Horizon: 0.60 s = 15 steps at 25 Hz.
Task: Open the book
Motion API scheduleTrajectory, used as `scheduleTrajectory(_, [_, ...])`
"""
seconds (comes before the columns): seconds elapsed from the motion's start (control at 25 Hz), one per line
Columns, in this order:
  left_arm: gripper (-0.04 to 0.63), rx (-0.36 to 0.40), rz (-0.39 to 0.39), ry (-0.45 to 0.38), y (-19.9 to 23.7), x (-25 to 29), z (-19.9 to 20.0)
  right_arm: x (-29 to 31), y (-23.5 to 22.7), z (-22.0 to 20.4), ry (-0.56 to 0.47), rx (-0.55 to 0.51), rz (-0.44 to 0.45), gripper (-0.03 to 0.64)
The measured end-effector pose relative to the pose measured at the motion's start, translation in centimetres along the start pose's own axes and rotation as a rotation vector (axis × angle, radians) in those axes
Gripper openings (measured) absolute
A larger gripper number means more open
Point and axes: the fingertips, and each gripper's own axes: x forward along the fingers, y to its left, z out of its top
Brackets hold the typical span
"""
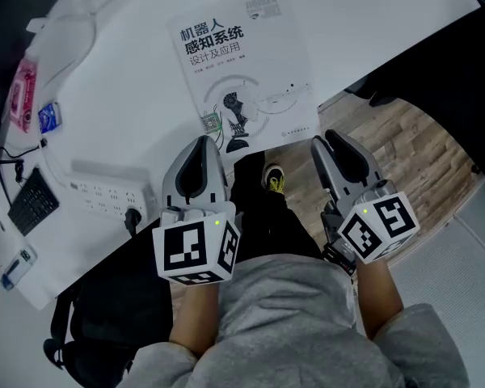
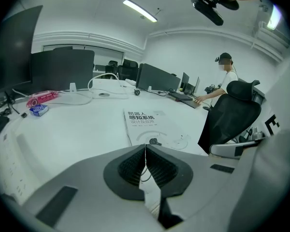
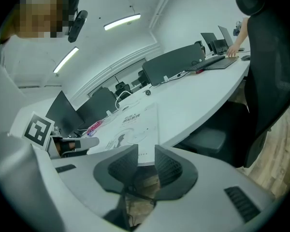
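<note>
A closed white book (image 1: 242, 71) with dark print on its cover lies flat on the white table (image 1: 137, 111), near the front edge. My left gripper (image 1: 203, 141) hovers at the book's near left corner, jaws shut with nothing between them. In the left gripper view the book (image 2: 152, 127) lies just beyond the shut tips (image 2: 145, 147). My right gripper (image 1: 327, 141) hangs just off the table's edge, past the book's near right corner. In the right gripper view its jaws (image 3: 146, 151) stand apart and empty, with the book (image 3: 135, 127) ahead.
A white power strip (image 1: 105, 192) and a dark keyboard (image 1: 32, 200) lie left of my hands. A pink packet (image 1: 22, 95) sits at far left. A black office chair (image 2: 232, 115) stands to the right, with wooden floor (image 1: 420, 152) beneath. A person (image 2: 225, 76) works at the far desk.
</note>
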Motion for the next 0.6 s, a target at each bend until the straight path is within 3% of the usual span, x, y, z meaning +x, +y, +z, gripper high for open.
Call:
scheduleTrajectory(0.36, [0.011,-0.023,0.049,0.058,1.7,2.5,-1.5,1.7,-1.4,-1.6,0.046,0.048,-0.022,0.117])
scheduleTrajectory(0.6, [0.011,-0.01,0.062,0.052,1.7,2.8,-1.7,1.9,-1.1,-1.5,0.029,0.059,-0.004,0.12])
